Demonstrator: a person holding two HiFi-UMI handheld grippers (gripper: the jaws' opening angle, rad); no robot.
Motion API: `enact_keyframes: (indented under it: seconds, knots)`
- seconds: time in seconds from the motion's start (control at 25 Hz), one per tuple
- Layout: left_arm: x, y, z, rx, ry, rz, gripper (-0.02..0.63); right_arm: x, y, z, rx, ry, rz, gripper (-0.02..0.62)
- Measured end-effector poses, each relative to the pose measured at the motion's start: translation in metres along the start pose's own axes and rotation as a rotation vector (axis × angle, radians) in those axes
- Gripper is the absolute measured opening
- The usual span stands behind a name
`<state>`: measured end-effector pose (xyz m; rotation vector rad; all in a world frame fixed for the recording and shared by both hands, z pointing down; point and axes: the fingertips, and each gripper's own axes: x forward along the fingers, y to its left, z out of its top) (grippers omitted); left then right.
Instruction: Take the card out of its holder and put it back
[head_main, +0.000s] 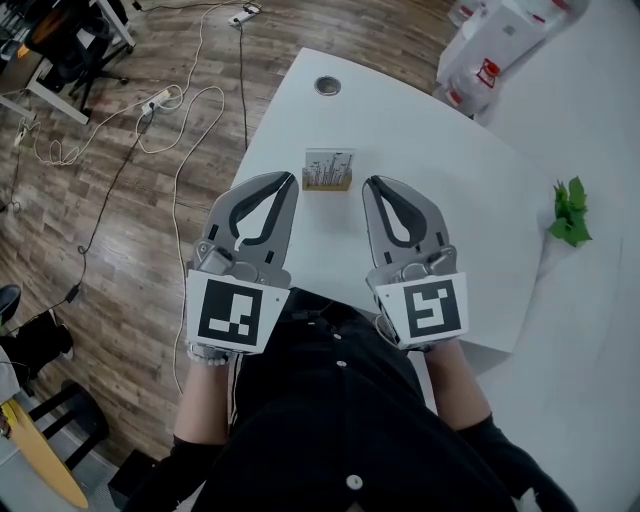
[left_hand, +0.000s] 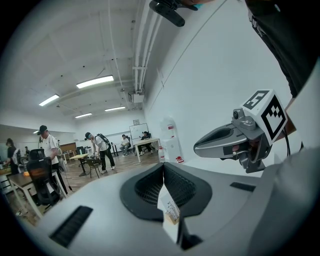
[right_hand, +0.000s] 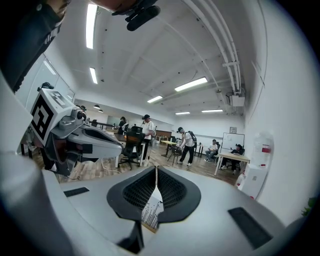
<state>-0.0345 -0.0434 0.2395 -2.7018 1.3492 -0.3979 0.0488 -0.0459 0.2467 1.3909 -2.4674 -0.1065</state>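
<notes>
on the table (head_main: 420, 130), the card (head_main: 329, 163) stands upright in its holder (head_main: 327, 185). left gripper (head_main: 289, 181) and right gripper (head_main: 370, 186) flank it, just beside it, both clenched on nothing.

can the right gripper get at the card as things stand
Probably yes: the right gripper is near the card, with only bare table between. Its jaws are shut, so they must open first.
</notes>
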Motion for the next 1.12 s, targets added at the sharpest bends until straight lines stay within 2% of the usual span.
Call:
enact_keyframes:
  seconds: [1.12]
  knots:
    - [0.002,0.009,-0.007,-0.015,0.013,0.039,0.017,0.004,0.004,-0.008,-0.005,0.023,0.032,0.048]
